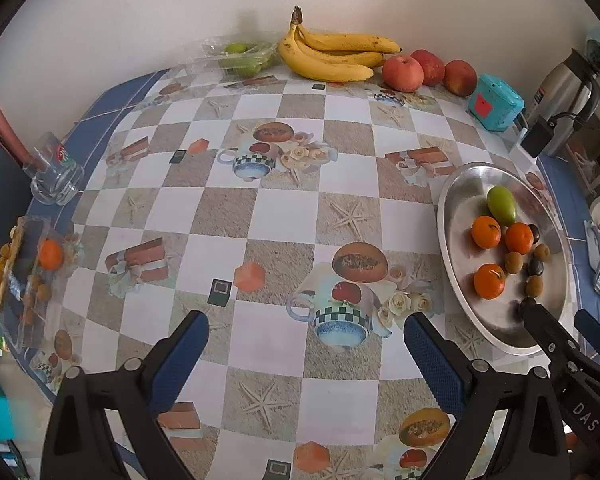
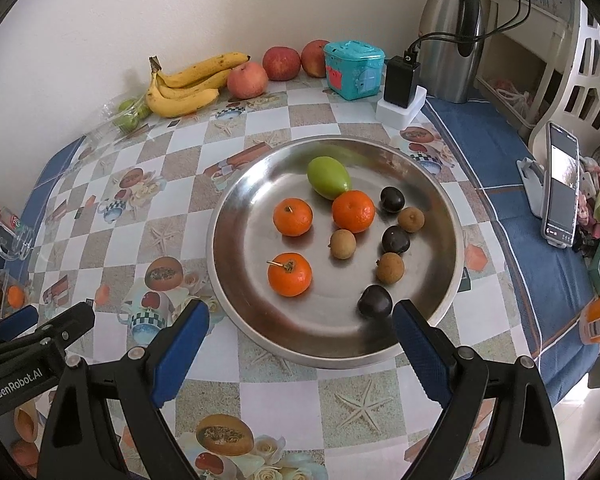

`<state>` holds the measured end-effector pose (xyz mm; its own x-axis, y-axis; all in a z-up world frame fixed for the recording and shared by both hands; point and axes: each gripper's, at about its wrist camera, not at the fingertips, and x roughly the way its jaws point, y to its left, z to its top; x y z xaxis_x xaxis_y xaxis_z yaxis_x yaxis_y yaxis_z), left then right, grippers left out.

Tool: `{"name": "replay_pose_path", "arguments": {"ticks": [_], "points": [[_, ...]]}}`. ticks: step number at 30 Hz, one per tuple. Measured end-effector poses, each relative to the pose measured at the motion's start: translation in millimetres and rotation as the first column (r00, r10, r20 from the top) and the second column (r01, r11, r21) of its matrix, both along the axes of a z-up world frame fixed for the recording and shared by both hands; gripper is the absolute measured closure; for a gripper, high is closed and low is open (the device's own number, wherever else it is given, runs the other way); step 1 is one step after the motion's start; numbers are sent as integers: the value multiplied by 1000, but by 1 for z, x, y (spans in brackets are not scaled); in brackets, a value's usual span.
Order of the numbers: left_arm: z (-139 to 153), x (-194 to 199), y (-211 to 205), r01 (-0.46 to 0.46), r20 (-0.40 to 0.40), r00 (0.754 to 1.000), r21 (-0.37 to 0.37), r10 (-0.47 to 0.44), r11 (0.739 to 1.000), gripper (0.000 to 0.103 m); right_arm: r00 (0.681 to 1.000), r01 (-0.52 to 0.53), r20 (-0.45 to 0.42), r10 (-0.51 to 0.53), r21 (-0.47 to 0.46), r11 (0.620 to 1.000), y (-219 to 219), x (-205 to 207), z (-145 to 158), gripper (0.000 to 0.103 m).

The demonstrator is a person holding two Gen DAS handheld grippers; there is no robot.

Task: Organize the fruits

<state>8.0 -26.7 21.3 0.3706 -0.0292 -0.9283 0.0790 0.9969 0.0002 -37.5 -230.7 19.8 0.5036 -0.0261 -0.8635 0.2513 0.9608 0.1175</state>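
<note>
Both tools hang wide open above the worktop [image 1: 260, 216] with nothing between their blue pads. From its own camera the left tool [image 1: 306, 334] fills the bottom of the frame over the checked cloth, its fingers well apart, and the right tool pokes in at the lower right with its tip at the near edge of the metal plate [image 1: 460, 184]. From the right wrist camera the right tool [image 2: 300, 322] sits at the bottom centre, just in front of the plate's near rim, with the left tool at the lower left. On the plate, in the middle of that frame, lie a green mango [image 2: 327, 177] toward the back, three tangerines [image 2: 293, 217], three small brown longans [image 2: 343, 244] and three dark plums [image 2: 375, 301], the nearest plum close to the right tool's right finger. Along the wall at the top of the frame rest a bunch of bananas [image 2: 188, 88] and three red apples [image 2: 247, 79], with green fruit in a clear box [image 2: 130, 116] to their left. At the left edge of the left wrist frame another tangerine [image 1: 50, 254] lies in a clear pack. A teal tin [image 2: 354, 68] and a steel flask [image 2: 452, 32] stand at the upper right.
</note>
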Motion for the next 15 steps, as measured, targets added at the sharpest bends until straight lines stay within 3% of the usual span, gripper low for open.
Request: {"name": "replay_pose_path", "arguments": {"ticks": [15], "points": [[1, 2, 3, -16, 1, 1000, -9, 16, 1000, 3, 1000, 9, -3, -9, 6, 1000, -5, 1, -1, 10]]}}
